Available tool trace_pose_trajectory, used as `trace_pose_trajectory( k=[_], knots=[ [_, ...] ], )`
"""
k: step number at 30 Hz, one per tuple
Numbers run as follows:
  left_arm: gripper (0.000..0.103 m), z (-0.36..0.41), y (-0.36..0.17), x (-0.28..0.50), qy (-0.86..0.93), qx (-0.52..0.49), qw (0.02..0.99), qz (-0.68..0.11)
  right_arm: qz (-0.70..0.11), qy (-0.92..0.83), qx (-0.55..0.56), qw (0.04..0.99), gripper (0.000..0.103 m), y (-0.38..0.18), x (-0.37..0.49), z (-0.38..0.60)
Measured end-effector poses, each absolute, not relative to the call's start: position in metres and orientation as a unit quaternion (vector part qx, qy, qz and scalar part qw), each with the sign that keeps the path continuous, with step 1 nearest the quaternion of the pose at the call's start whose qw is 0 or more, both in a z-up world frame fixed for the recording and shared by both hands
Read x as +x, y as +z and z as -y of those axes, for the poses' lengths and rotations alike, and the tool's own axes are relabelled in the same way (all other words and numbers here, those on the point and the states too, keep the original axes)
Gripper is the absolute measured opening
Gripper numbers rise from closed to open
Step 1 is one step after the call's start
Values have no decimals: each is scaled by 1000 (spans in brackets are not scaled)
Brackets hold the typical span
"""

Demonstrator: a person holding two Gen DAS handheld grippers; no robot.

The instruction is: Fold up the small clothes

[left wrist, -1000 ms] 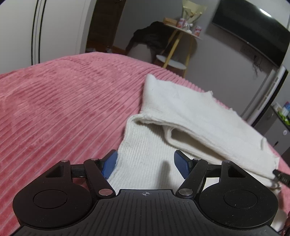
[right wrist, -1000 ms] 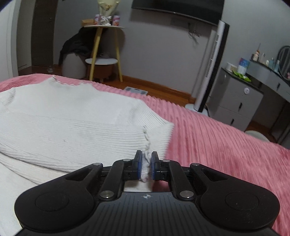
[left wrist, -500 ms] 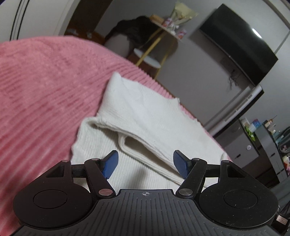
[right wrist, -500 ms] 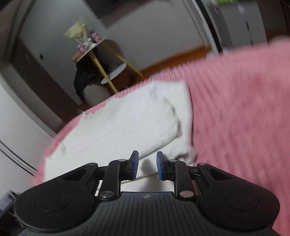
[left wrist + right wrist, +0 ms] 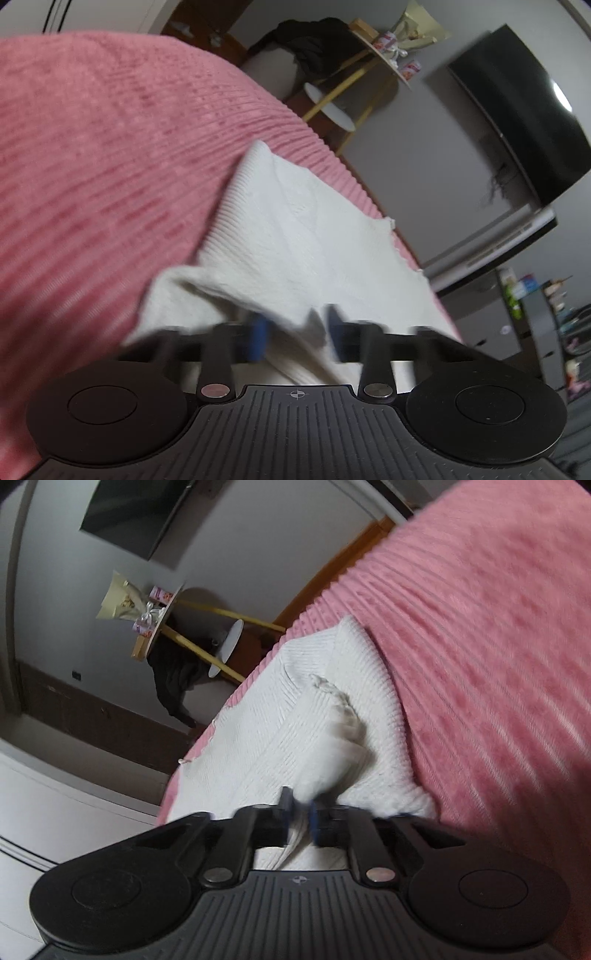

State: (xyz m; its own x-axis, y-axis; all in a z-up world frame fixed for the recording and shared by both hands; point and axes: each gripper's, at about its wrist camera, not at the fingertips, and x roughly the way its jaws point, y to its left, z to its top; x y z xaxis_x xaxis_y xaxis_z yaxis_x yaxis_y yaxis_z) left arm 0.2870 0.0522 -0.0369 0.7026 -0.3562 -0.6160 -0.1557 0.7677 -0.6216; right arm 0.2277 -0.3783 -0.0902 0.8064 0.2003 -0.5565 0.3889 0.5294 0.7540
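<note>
The left gripper [image 5: 295,338] is closing its blue pads [image 5: 258,338] on a raised fold of the white knit garment [image 5: 303,236]; cloth sits between them, though blur hides whether both pads press it. The right gripper [image 5: 299,818] is clamped on a pinch of the same garment [image 5: 295,731], its pads nearly together with white ribbed cloth squeezed between.

The garment lies partly folded on a pink ribbed bedspread [image 5: 110,147], one layer doubled over another, a scalloped edge showing along the top layer in the right wrist view.

Beyond the bed, grey walls carry a dark wall-mounted screen [image 5: 517,122]. A round side table with yellow legs [image 5: 354,81] holds a pale bouquet and small cans; dark clothing [image 5: 306,37] is draped beside it. A grey drawer unit [image 5: 498,321] stands at the right with small items on top, too blurred to name.
</note>
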Motion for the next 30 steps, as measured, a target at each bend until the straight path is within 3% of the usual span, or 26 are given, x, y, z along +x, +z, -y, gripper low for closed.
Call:
trace_pose_trajectory(
  k=[5,9,12,13,14,20,25,30],
  knots=[
    [14,-64,-36,273,-65,-335,862,-376,-267,-64,440,855,6,-72,202,373],
    [14,-64,-48,271,-52,-306,861,-402,-301,-84,402,861,6,-86,202,369],
    [27,-69,-49,266,-55,-320,858,-399,-302,-73,404,860,6,-89,203,373],
    [40,-69,-46,265,-57,-317,861,-395,-302,-72,408,858,10,-86,201,374],
    [48,-69,-44,263,-59,-312,864,-390,-299,-72,411,858,14,-83,197,375],
    [49,-45,-15,256,-12,-194,898,-394,-278,-111,351,887,15,-53,180,368],
    [57,-14,8,249,6,-76,941,-330,-258,-113,238,930,18,-33,186,341],
    [58,2,-3,283,-28,-81,945,-317,-288,-69,144,944,18,-44,217,302]
  ],
)
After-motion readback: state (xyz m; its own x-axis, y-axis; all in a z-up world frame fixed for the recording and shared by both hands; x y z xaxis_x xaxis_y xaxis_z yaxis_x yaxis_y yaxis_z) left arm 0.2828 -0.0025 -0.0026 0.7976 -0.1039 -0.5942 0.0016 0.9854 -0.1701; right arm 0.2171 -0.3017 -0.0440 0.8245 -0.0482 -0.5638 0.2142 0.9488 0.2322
